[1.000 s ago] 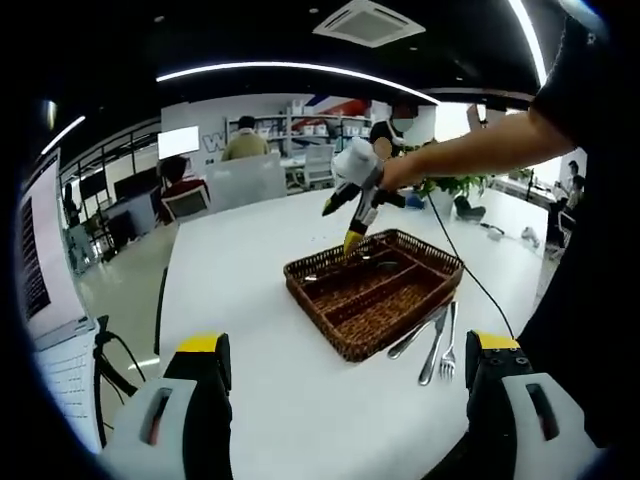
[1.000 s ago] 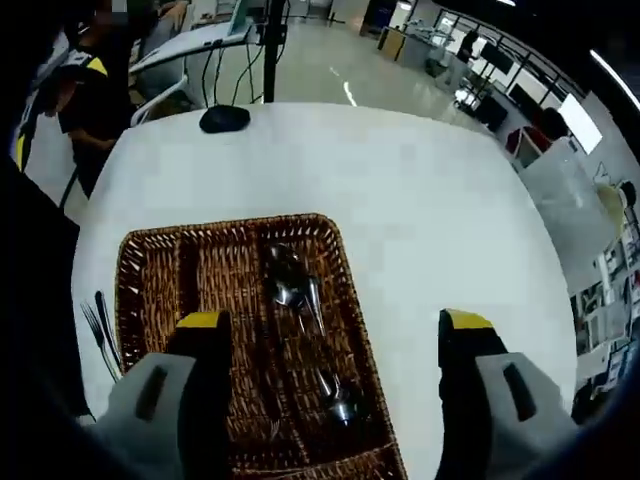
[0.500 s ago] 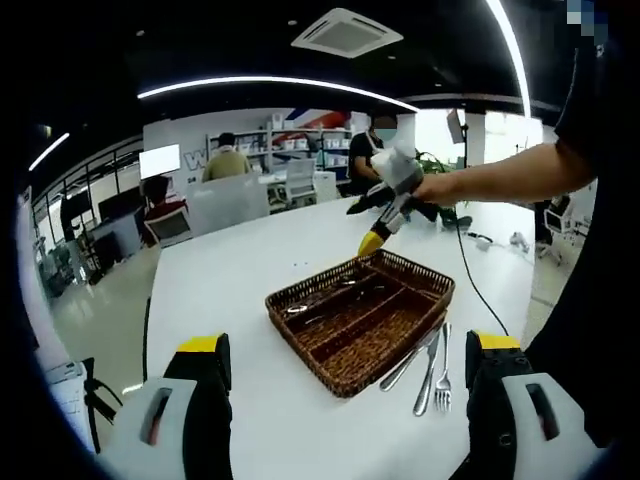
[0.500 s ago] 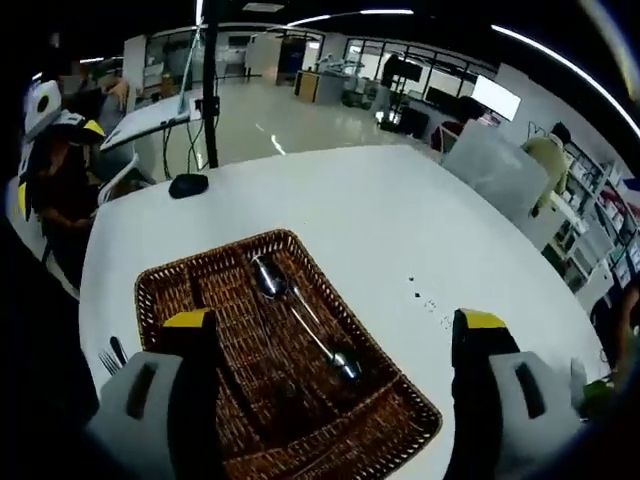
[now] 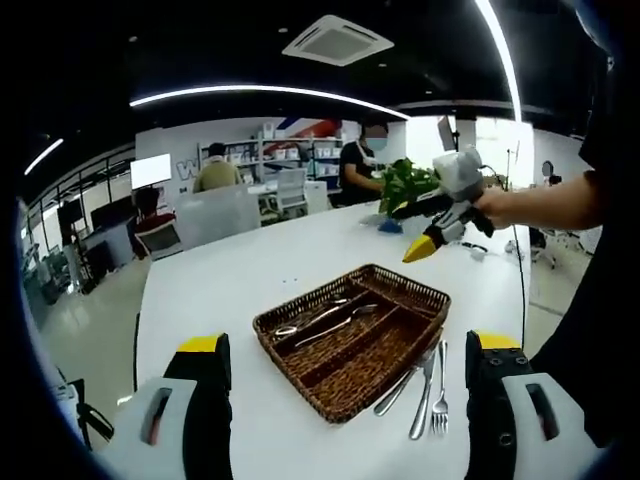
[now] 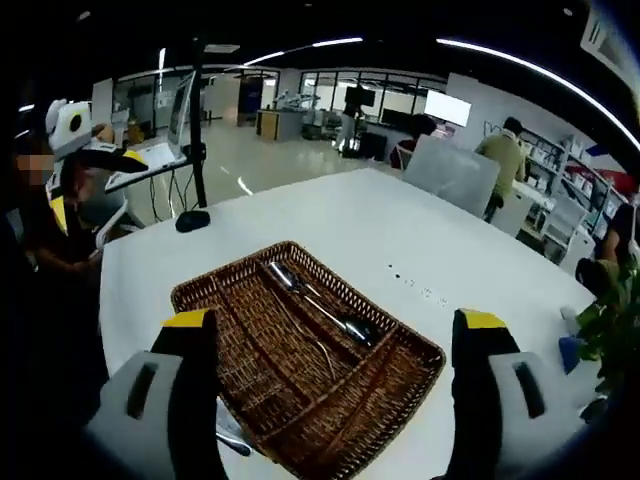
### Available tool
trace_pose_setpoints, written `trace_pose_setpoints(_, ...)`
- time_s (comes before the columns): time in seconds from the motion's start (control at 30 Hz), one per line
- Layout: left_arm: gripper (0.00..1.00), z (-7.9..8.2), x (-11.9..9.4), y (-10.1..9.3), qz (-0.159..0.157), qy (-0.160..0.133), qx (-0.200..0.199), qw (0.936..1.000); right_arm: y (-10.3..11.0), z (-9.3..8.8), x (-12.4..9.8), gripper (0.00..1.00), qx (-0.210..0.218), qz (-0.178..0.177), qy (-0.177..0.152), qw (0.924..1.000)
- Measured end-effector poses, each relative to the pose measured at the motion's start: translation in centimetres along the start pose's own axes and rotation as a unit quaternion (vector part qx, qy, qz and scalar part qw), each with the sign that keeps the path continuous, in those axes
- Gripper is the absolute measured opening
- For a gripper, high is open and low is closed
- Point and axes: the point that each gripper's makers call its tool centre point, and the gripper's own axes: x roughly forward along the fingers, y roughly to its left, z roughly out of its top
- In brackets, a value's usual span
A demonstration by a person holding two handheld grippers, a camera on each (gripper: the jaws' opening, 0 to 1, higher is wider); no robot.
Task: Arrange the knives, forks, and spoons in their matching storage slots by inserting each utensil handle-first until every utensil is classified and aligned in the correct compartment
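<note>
Status: task partly complete.

**Left claw** [image 5: 345, 400]: jaws spread wide, nothing held between them. It hangs above the white surface [image 5: 220, 290], with the wicker tray [image 5: 300, 352] directly ahead of it and between the lines of its two jaws.

**Right claw** [image 6: 335, 385]: jaws spread wide, nothing held. It is raised well above the tray [image 6: 395, 385] and looks down over it; the tray lies between and just beyond its jaws. In the left gripper view this claw [image 5: 425, 245] is seen lifted up and away from the tray, on the side beyond the tray's far corner.

**Sorted so far:** the spoons [image 5: 315, 320] lie lengthwise in one long compartment, the one farthest from the left claw. In the right gripper view the same spoons [image 6: 320, 305] occupy the compartment on the far side from the right claw. How many there are cannot be told with certainty. A thin item may lie in the middle compartment, but it is too small to identify. The nearest compartment appears bare.

**Remaining:** three utensils lie loose on the surface, just beside the tray's near edge and close ahead of the left claw's right-hand jaw: a fork [image 5: 440, 385] and two longer pieces [image 5: 405, 380] that look like knives or similar. Judged from this layout, roughly the fork and knife classes are not yet placed in their slots.
</note>
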Motion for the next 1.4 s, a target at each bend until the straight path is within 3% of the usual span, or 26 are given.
trace_pose_setpoints(0.23, 0.99, 0.8, 0.6, 0.0, 0.008, -0.012, -0.007, 0.9999, 0.3, -0.4, -4.2, 1.00, 0.030, -0.020, -0.017, 0.9992)
trace_pose_setpoints(0.53, 0.99, 1.7, 0.2, -0.4, 0.024, -0.018, 0.003, 0.9995, 0.3, -0.8, -7.9, 1.00, 0.052, -0.049, -0.040, 0.9966)
trace_pose_setpoints(0.97, 0.99, 1.4, -0.2, -0.9, 0.025, -0.003, 0.008, 0.9997, 0.3, -3.1, -11.0, 1.00, 0.053, -0.058, -0.030, 0.9964)
trace_pose_setpoints(1.4, 0.99, 1.3, 1.1, -2.5, 0.013, 0.012, 0.024, 0.9995, -1.1, -3.7, -12.7, 1.00, 0.061, -0.060, -0.030, 0.9959)
